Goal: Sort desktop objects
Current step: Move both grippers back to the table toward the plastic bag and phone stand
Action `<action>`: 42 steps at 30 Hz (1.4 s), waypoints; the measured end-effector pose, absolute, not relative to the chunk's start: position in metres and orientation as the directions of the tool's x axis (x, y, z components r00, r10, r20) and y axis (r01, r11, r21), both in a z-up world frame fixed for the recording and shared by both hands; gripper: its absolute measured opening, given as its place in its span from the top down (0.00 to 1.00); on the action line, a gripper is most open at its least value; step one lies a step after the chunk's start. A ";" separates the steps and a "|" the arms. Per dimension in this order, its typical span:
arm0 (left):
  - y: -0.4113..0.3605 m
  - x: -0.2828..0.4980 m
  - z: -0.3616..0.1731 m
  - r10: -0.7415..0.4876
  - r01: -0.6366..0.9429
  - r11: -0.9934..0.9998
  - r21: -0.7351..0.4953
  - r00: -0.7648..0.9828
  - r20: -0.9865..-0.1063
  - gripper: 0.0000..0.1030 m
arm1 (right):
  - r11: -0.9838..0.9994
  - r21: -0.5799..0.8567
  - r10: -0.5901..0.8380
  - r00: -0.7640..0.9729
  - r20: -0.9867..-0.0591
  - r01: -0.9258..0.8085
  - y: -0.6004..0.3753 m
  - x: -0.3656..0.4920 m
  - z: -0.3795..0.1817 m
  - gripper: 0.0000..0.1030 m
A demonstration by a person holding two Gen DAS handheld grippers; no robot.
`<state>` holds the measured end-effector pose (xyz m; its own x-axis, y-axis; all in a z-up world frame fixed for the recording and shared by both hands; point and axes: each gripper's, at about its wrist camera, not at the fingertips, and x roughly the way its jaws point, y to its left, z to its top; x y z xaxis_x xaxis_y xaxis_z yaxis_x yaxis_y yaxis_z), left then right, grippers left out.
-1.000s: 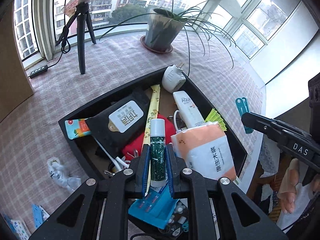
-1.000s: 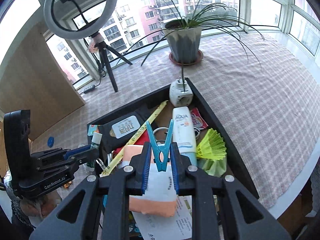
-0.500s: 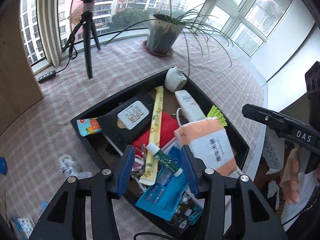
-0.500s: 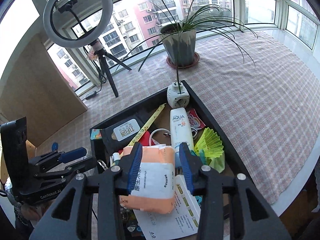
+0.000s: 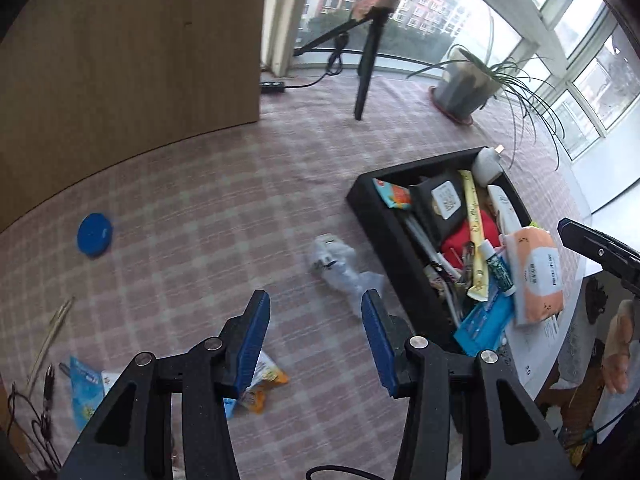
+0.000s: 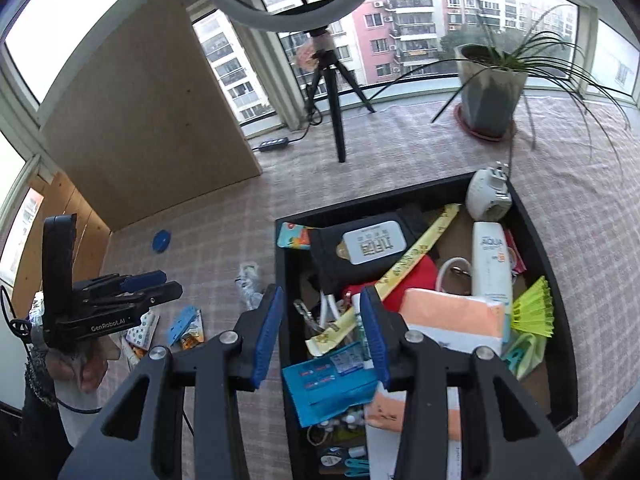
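The left gripper (image 5: 316,340) hangs over the worktop (image 5: 200,220) with its jaws wide apart and nothing between them. The pads (image 5: 252,344) are blue and ribbed, on black arms with round silver bolts. The worktop wears a soft cloth with pink and white checks.

The black tray (image 5: 384,232) is a landmark here. It is a box shape with low, hard walls, and it is full. Inside it lie a squashy orange tissue pack (image 5: 536,272), a long yellow paper strip (image 5: 478,236), a small green tube with a white cap (image 5: 498,266), a flat blue packet (image 5: 480,320), a black pouch with a white label (image 5: 440,200) and a round white plug (image 5: 486,166) in the far corner.

Just left of the tray sits a crumpled clear plastic bag (image 5: 340,264). Well to the left of the tray lies a round blue lid (image 5: 95,235). Near the left gripper, shiny snack packets (image 5: 260,384) lie flat on the cloth.

The right gripper (image 6: 320,336) hangs over the near left wall of the tray (image 6: 282,320), its jaws also wide apart and holding nothing. From this view a smooth white bottle (image 6: 490,260) and a spiky yellow-green comb-like piece (image 6: 534,314) show in the right side of the tray. Beyond the tray stand a grey plant pot (image 6: 488,96) and a black tripod (image 6: 334,100).
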<state>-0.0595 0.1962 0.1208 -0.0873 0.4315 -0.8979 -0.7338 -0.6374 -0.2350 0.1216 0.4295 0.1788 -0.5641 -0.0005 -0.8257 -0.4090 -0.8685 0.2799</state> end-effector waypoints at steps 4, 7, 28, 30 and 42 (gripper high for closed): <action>0.165 -0.075 0.101 0.385 -0.701 -0.679 -0.218 -0.087 -0.919 0.56 | -0.903 0.284 -0.075 -0.534 -0.842 -0.321 0.401 0.088 0.166 0.62; 0.147 -0.079 0.079 0.343 -0.678 -0.704 -0.212 -0.064 -0.937 0.56 | -0.916 0.291 -0.125 -0.492 -0.862 -0.278 0.382 0.061 0.148 0.61; 0.120 -0.087 0.020 0.279 -0.611 -0.765 -0.203 -0.030 -0.960 0.56 | -0.918 0.298 -0.222 -0.285 -0.932 -0.261 0.341 -0.027 0.061 0.61; 0.119 -0.089 0.019 0.271 -0.601 -0.777 -0.190 -0.046 -0.962 0.56 | -0.923 0.280 -0.205 -0.277 -0.939 -0.266 0.341 -0.030 0.058 0.61; 0.142 -0.074 0.016 0.282 -0.652 -0.732 -0.197 -0.026 -0.959 0.56 | -0.946 0.189 -0.132 -0.221 -0.966 -0.264 0.343 -0.037 0.043 0.61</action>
<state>-0.0741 0.1417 0.0157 -0.0264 0.2817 -0.9591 -0.6525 -0.7318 -0.1970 -0.0365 0.3432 0.0427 -0.2209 -0.1319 -0.9663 -0.2636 -0.9458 0.1894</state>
